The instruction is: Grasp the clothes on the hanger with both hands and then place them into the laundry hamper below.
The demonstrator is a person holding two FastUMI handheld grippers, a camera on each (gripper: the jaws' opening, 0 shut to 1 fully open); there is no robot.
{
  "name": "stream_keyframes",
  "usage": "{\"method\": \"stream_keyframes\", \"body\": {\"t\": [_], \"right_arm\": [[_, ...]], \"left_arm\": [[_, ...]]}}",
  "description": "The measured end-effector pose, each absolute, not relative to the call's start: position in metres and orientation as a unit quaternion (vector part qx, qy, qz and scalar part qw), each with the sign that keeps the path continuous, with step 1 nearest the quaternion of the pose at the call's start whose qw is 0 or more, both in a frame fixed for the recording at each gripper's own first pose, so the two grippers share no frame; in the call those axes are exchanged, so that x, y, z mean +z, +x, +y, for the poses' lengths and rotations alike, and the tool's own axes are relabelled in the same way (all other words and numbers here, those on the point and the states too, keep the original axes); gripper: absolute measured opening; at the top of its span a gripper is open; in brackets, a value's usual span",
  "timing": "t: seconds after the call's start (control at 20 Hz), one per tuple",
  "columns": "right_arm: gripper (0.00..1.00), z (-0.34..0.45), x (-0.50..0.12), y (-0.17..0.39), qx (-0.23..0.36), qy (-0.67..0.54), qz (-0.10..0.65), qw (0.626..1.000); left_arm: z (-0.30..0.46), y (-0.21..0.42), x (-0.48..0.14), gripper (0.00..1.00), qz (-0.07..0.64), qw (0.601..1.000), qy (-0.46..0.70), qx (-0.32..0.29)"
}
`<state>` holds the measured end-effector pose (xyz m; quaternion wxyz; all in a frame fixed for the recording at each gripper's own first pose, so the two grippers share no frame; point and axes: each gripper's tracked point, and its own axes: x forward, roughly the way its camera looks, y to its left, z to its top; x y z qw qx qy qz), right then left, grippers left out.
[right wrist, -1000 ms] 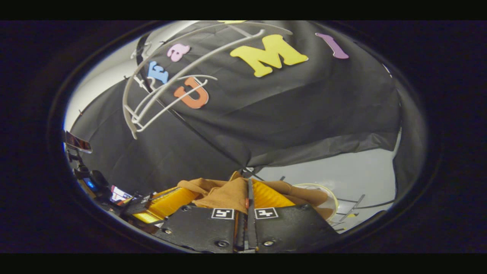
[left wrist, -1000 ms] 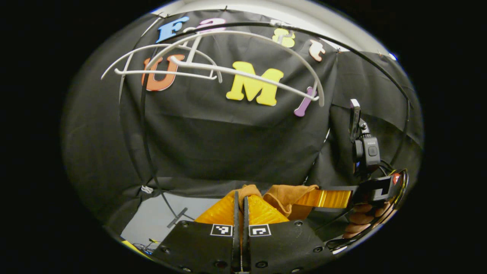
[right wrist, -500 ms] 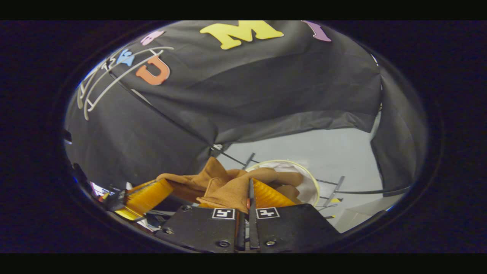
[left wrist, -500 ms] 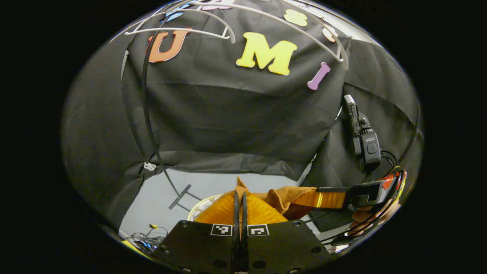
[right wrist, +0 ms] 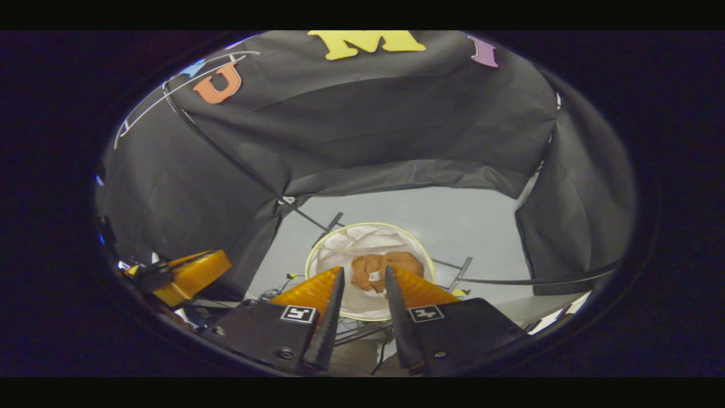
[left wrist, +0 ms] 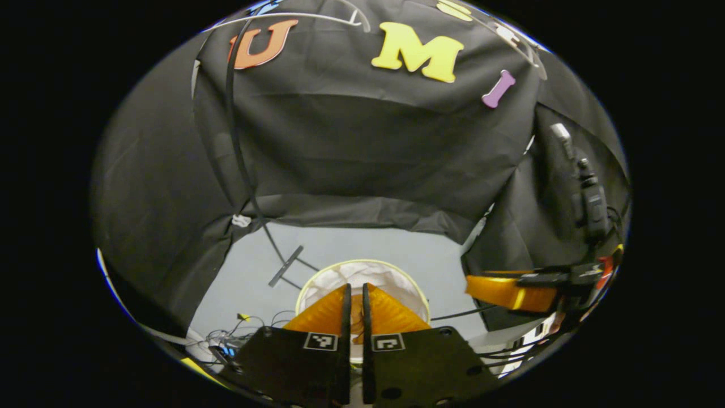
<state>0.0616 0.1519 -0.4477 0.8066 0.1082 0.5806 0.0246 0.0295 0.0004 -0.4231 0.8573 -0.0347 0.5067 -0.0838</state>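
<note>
Release looks like the step in hand, judged from how things lie.

Left gripper view: the left hand-held gripper points down at one white laundry hamper on the grey floor. Its two orange fingers stand close together with only a narrow slit between them, and a sliver of brown shows in that slit. Whether that is cloth pinched between them or the garment lying below, I cannot tell, so its state stays unsure. Off to the right the right hand-held gripper hangs beside the hamper, at the edge of the black booth cloth. Up at the top edge, parts of thin white hangers curve across the cloth; they are cut off by the edge, so I do not count them.

Right gripper view: the right hand-held gripper has its two fingers spread apart with nothing between them. Through the gap, one brown garment lies crumpled inside the hamper, on its white lining. One hamper, one garment. The left hand-held gripper shows at the lower left, away from the hamper's rim.

Next move, as I judge it: if the left one holds any cloth, it needs to part its fingers over the hamper; then both should lift clear, straight up, without snagging the lining
</note>
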Motion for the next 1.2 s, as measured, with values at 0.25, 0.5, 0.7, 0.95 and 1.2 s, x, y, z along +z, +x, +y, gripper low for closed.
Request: {"method": "stream_keyframes", "body": {"t": [0.25, 0.5, 0.7, 0.95, 1.2], "right_arm": [[0.80, 0.133, -0.409, 0.053, -0.019, 0.092, 0.532, 0.842], [0.79, 0.109, -0.357, 0.041, -0.060, 0.074, 0.471, 0.877], [0.80, 0.078, -0.307, 0.038, -0.079, 0.061, 0.410, 0.906], [0.80, 0.052, -0.231, 0.032, -0.054, 0.042, 0.328, 0.942], [0.94, 0.030, -0.176, -0.003, -0.005, 0.030, 0.272, 0.962]], "left_arm": [[-0.001, 0.015, -0.430, 0.53, 0.533, 0.839, -0.055, -0.093], [0.002, 0.016, -0.423, 0.85, 0.519, 0.847, -0.039, -0.109], [-0.003, 0.012, -0.392, 0.94, 0.497, 0.861, -0.040, -0.100], [-0.008, 0.006, -0.320, 1.00, 0.418, 0.905, -0.015, -0.075], [-0.026, -0.013, -0.248, 0.97, 0.332, 0.943, -0.009, -0.033]]}}
